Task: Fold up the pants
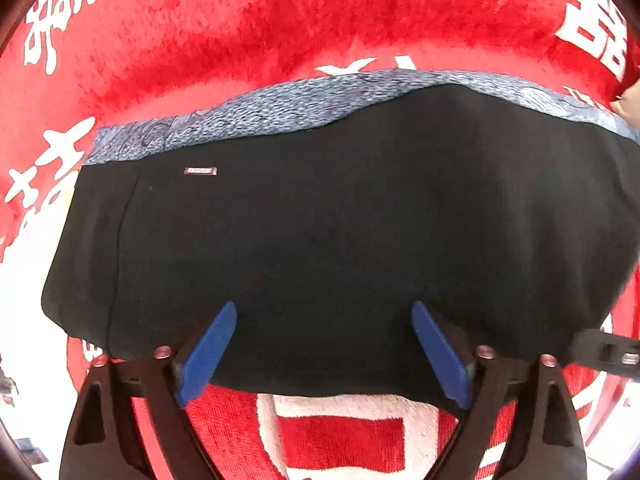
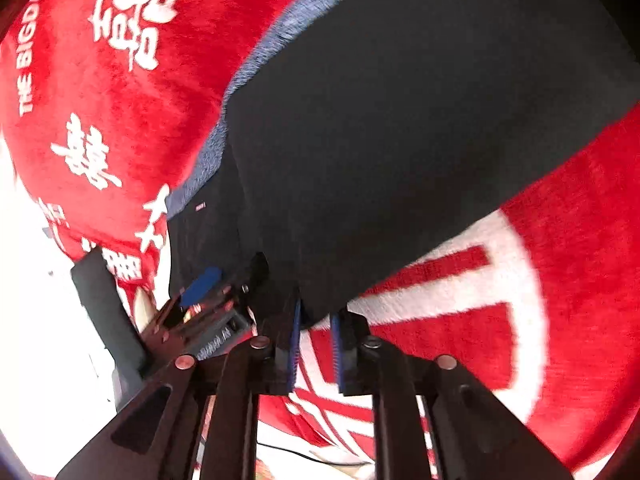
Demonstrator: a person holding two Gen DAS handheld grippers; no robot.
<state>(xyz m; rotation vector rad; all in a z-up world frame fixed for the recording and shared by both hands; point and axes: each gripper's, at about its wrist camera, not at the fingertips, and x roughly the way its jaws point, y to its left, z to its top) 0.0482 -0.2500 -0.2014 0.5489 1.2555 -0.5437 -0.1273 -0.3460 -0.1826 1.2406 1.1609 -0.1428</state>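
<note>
The black pants [image 1: 340,220] lie folded into a wide band on a red blanket, with a blue-grey strip [image 1: 280,112] showing along their far edge and a small label [image 1: 200,171] near the left end. My left gripper [image 1: 324,308] hovers over the near edge of the pants, open wide, with nothing between its blue pads [image 1: 212,344]. In the right wrist view the pants [image 2: 400,140] run away to the upper right. My right gripper [image 2: 316,312] sits at their near corner with a narrow gap between its pads [image 2: 295,344]. The cloth's edge reaches the tips, and blanket shows through the gap.
The red plush blanket [image 1: 280,20] with white characters [image 2: 88,160] covers the surface all around the pants. The left tool's blue pad [image 2: 200,285] and black body sit close to the left of my right gripper. A bright white area [image 2: 32,320] lies beyond the blanket's left edge.
</note>
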